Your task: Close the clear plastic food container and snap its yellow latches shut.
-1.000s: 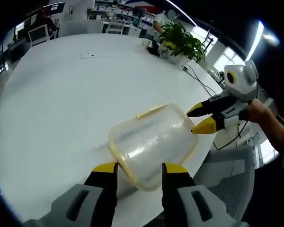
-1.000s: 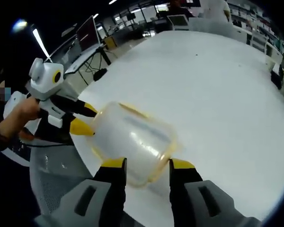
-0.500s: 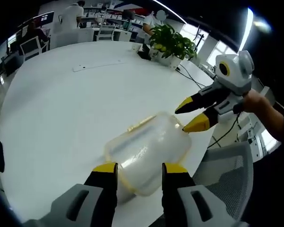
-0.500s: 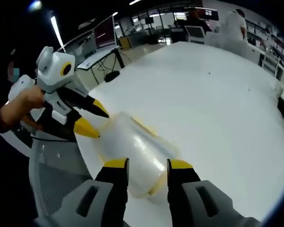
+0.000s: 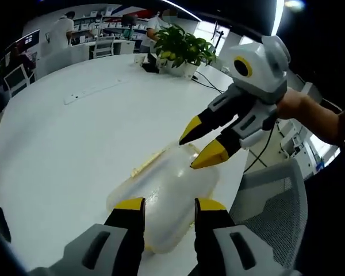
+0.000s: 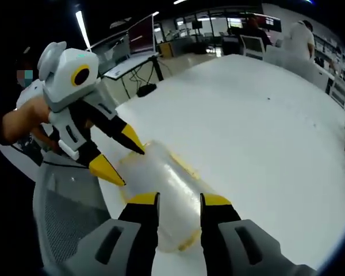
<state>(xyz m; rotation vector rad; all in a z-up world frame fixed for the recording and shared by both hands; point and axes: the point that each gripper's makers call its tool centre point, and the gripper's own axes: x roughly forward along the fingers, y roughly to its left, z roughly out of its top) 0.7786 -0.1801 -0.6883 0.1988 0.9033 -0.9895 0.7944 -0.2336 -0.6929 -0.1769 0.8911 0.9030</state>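
The left gripper [image 5: 163,208] stood narrowly open over the near end of the clear container [image 5: 164,198]; the right gripper [image 5: 198,144], jaws apart, touched its far end. Each should press one yellow latch [image 5: 148,164] squarely, I think

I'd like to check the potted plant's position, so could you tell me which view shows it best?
The left gripper view: the potted plant stands at the white table's far edge, leaves plainly visible. The right gripper view looks across another stretch of the table.

Left claw [image 5: 165,205] and right claw [image 6: 178,199] face each other, jaws parted.
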